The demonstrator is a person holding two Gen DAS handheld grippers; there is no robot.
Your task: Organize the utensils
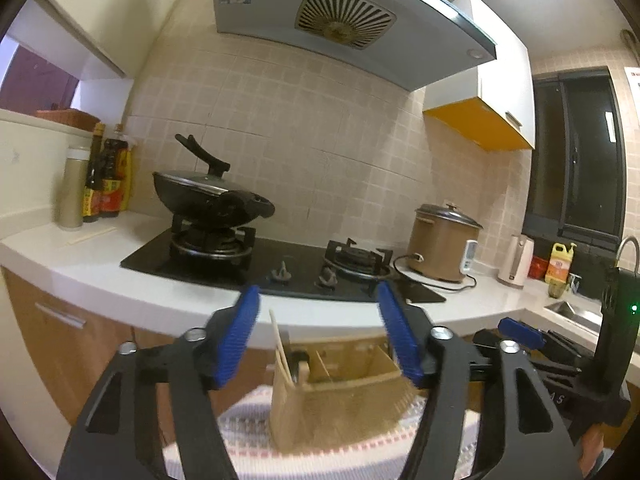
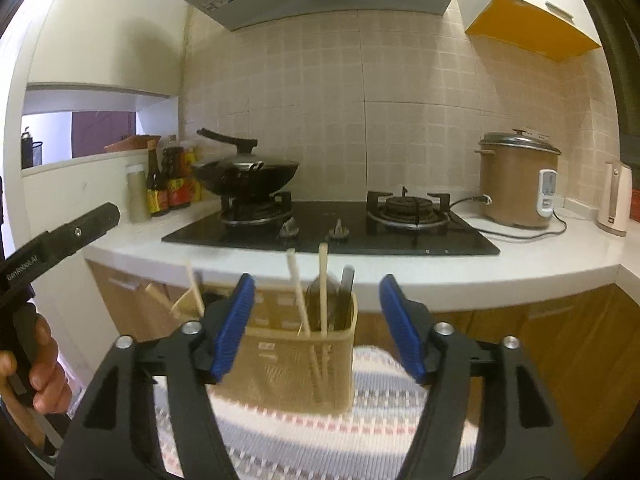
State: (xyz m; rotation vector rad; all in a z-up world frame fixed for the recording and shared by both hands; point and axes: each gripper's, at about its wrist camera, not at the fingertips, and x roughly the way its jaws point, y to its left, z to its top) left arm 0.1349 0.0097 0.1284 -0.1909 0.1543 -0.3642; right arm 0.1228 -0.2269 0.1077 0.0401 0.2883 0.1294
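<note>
Utensil holder point(image 2: 304, 354) stands near, on striped cloth point(image 2: 320, 432), chopsticks point(image 2: 323, 288) and dark utensils already inside. Left gripper point(image 1: 318, 336), right gripper point(image 2: 316, 326) both spread, empty. 1 chopstick pair point(image 1: 90, 236) left on far-left counter point(image 1: 120, 280).

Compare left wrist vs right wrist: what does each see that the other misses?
Left wrist only: sink corner, yellow bottle, loose chopsticks on the counter, right gripper.
Right wrist only: hand on the left gripper's handle, dark utensils standing in the holder.
Both: wok, rice cooker, utensil holder on the striped cloth, open blue fingers with nothing between them.
</note>
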